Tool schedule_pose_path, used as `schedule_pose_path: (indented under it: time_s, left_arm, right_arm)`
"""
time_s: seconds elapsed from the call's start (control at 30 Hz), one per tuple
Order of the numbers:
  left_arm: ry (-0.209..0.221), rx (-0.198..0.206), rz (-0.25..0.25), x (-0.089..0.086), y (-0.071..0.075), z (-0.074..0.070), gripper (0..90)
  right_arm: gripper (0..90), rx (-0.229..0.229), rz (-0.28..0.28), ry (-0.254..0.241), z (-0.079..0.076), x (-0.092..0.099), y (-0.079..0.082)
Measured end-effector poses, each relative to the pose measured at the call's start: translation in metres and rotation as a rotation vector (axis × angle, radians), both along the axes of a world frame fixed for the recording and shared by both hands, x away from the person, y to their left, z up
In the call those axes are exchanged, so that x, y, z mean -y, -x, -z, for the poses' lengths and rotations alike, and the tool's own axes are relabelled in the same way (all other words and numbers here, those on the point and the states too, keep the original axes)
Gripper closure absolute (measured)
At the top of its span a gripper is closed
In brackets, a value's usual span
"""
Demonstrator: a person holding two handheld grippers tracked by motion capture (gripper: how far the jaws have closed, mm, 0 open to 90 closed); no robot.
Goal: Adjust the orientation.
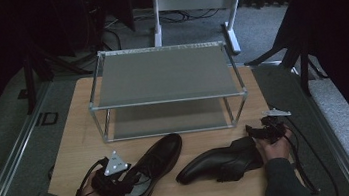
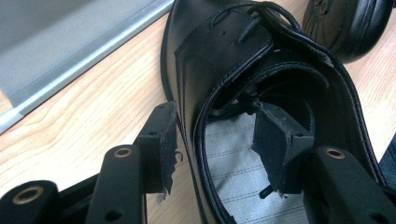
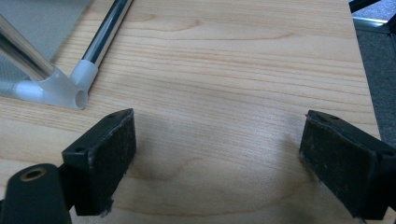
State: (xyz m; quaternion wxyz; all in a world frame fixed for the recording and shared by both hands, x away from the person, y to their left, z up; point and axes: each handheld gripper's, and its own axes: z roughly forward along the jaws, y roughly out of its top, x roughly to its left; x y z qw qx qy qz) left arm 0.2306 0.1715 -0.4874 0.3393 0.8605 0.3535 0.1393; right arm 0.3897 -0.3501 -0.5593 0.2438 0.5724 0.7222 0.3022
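Two black shoes wait on the table [image 1: 69, 156], rack [image 1: 164, 74] unloaded. Your left gripper [image 2: 212, 140] straddles the left shoe [image 1: 153, 168] collar, jaws apart (pads not pressing). Right shoe [image 1: 216, 163] untouched; right gripper [image 3: 219, 154] gapes over bare wood.

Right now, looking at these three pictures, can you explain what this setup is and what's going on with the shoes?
A person sits at a wooden table and holds a hand-operated two-jaw gripper in each hand. The high view looks down from above; the other two come from cameras riding on each gripper. On the table stand a two-tier metal shoe rack and two black leather lace-up shoes. The left gripper straddles the side wall of the left shoe, one jaw outside, one inside the opening; the pads do not seem to press yet. The right gripper is open over bare wood beside the right shoe, holding nothing.
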Motion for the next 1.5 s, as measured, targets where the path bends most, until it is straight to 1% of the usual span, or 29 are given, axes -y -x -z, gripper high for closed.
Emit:
schedule_pose_path:
  time_s: [0.1,0.17,0.27,0.4,0.5,0.57,0.7,0.83,0.93,1.2,1.37,1.5]
  left_arm:
    - [-0.001,-0.002,0.005,0.000,0.000,0.000,50.5]
    - [-0.006,-0.002,0.024,0.001,0.003,-0.001,50.4]
    - [-0.015,-0.002,0.033,0.001,0.004,-0.002,50.3]
    - [-0.046,-0.009,0.039,0.003,0.003,0.000,50.0]
    - [-0.050,-0.012,0.045,0.002,0.003,-0.001,49.9]
    - [-0.045,-0.016,0.042,0.002,0.001,-0.001,50.1]
    - [-0.043,-0.020,0.057,0.004,-0.003,-0.002,50.1]
    - [-0.049,-0.023,0.071,0.005,-0.009,-0.004,50.0]
    - [-0.054,-0.019,0.070,0.006,-0.013,-0.005,50.0]
    - [-0.066,-0.013,0.089,0.013,-0.019,-0.005,49.9]
    - [-0.067,-0.008,0.094,0.016,-0.023,-0.006,52.4]
    - [-0.078,-0.009,0.104,0.019,-0.025,-0.006,53.9]
  right_arm:
    - [10.5,0.000,0.000,0.000,0.000,0.000,0.000]
    - [10.5,0.000,0.000,0.000,0.000,0.000,0.000]
    - [10.5,0.000,0.001,-0.001,0.000,0.000,0.000]
    - [10.5,0.000,0.001,-0.001,0.000,0.000,0.000]
    - [10.5,0.000,0.001,-0.001,0.000,0.000,0.000]
    - [10.5,0.000,0.001,-0.001,0.000,0.000,0.000]
    - [10.5,0.000,0.000,-0.001,0.000,0.000,0.000]
    - [10.5,0.000,0.001,-0.001,0.000,0.000,0.000]
    - [10.5,0.000,0.001,-0.001,0.000,0.000,0.000]
    - [10.5,0.000,0.001,-0.001,0.000,0.000,0.000]
    - [10.5,0.000,0.001,-0.001,0.000,0.000,0.000]
    - [10.5,0.000,0.001,-0.001,0.000,0.000,0.000]
